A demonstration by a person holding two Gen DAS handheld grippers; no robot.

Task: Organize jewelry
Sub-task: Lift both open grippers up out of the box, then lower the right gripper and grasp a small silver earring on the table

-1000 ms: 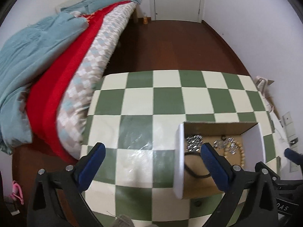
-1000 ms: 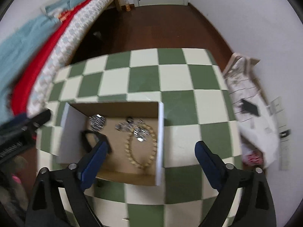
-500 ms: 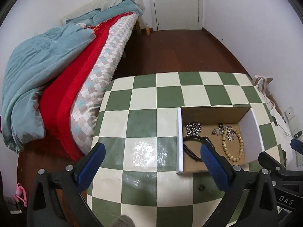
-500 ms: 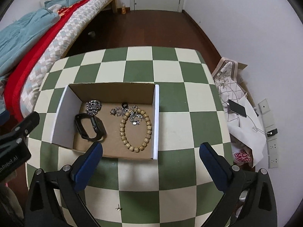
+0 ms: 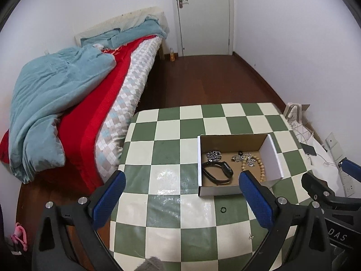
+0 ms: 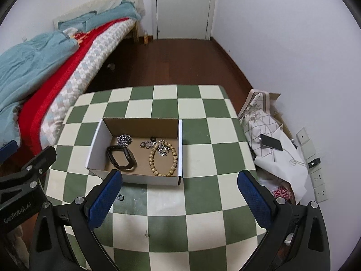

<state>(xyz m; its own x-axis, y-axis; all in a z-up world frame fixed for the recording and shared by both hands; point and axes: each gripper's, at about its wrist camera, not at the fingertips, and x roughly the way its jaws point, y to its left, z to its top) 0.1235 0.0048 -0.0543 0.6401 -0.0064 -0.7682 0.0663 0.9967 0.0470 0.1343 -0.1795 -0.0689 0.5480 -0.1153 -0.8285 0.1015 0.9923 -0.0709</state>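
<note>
A shallow cardboard box point(image 5: 199, 155) point(image 6: 180, 140) sits on the green and white checked table point(image 5: 167, 212) point(image 6: 203, 203). Inside lie a black band point(image 5: 217, 172) point(image 6: 121, 158), a wooden bead bracelet point(image 5: 259, 167) point(image 6: 163, 161), a silver chain point(image 5: 214, 155) point(image 6: 124, 139) and small silver pieces point(image 6: 161, 146). A small dark ring point(image 5: 223, 209) point(image 6: 121, 197) and a tiny metal piece point(image 5: 250, 237) point(image 6: 146, 234) lie on the table in front of the box. My left gripper point(image 5: 180, 194) and right gripper point(image 6: 179, 192) are open, empty, and held back above the table's near part.
A bed with red and blue bedding point(image 5: 67, 103) stands against the table's left side. A bag, papers and a phone point(image 6: 270, 142) lie on the floor to the right by wall sockets. A closed door point(image 5: 203, 15) is at the far end.
Both grippers have pulled back and up from the box, so the table and room show more widely. Both stay open. The jewelry in the box has not moved.
</note>
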